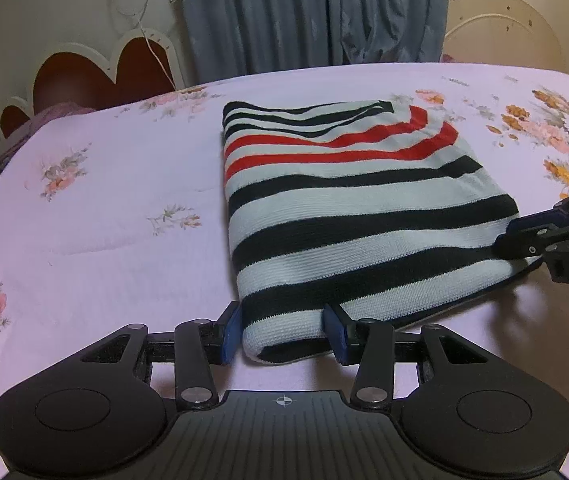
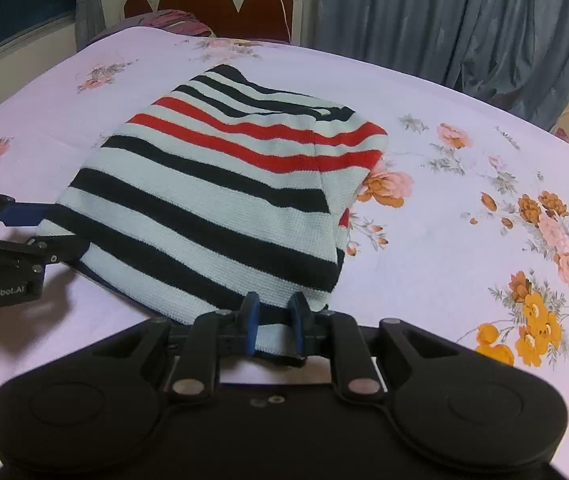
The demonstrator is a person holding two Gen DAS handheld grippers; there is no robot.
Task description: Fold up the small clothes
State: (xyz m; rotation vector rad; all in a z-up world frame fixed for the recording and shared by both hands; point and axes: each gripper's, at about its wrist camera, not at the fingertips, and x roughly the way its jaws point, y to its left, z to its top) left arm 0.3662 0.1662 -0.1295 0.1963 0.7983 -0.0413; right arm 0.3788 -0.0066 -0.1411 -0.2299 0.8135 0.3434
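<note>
The striped garment (image 1: 348, 208) lies folded into a thick rectangle on the bed (image 1: 96, 216), well in from its edges on the flowered sheet, with its near hem toward both cameras. The left gripper (image 1: 282, 330) has its jaws half spread around the near left corner of the bundle; the blue pads (image 1: 231, 332) sit at either side of the rolled corner, and it is hard to tell whether they truly press it or only flank it. The right gripper (image 2: 274, 326) has its jaws drawn close, pinching the near right part of the hem, where a narrow band of knit shows between the pads. The main risk, as I judge it, is an uneven hold: if the left jaws carry only the outer layer or nothing at all, a lift would pull the right side up alone, skew the fold and let the inner layers slide out at the left corner. The knit looks soft and thick, so the stacked layers could also peel apart and sag in the middle. A further worry is the sheet: the low jaws could catch it with the hem and drag it into a wrinkle. The far, rounded end with the red stripes looks loosely tucked and may spring open when the bundle is moved.
</note>
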